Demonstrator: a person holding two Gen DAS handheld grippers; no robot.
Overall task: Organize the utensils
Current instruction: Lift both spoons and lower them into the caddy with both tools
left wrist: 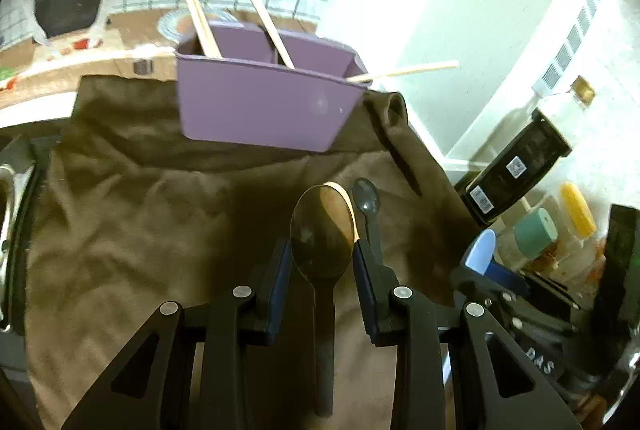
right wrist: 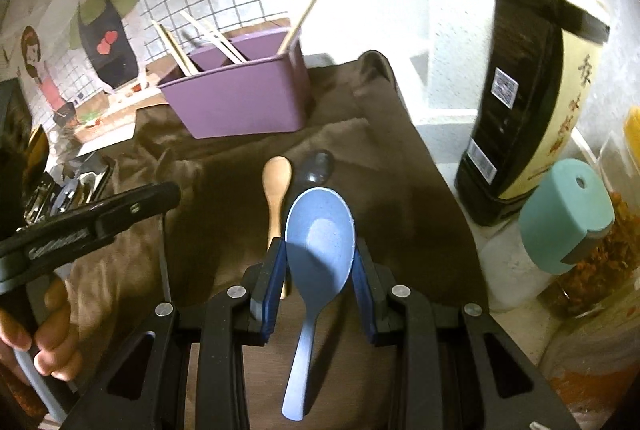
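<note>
My left gripper [left wrist: 320,246] is shut on the bowl of a dark brown spoon [left wrist: 322,230], handle trailing back between the fingers, held above the brown cloth [left wrist: 140,230]. Under it a pale wooden spoon [right wrist: 276,182] and a small black spoon [left wrist: 366,198] lie on the cloth. My right gripper [right wrist: 320,246] is shut on the bowl of a light blue spoon [right wrist: 320,230]. Ahead stands a purple divided caddy [left wrist: 260,98] with several wooden chopsticks [left wrist: 196,10] leaning in its compartments. The left gripper's side and the hand holding it [right wrist: 52,330] show at the left of the right wrist view.
A tall dark carton with labels [right wrist: 520,110], a teal-lidded jar [right wrist: 568,214] and a yellow-capped container [left wrist: 576,206] crowd the right side. Metal items [right wrist: 68,186] lie at the left beyond the cloth. A tiled wall with a cartoon sticker [right wrist: 100,30] backs the counter.
</note>
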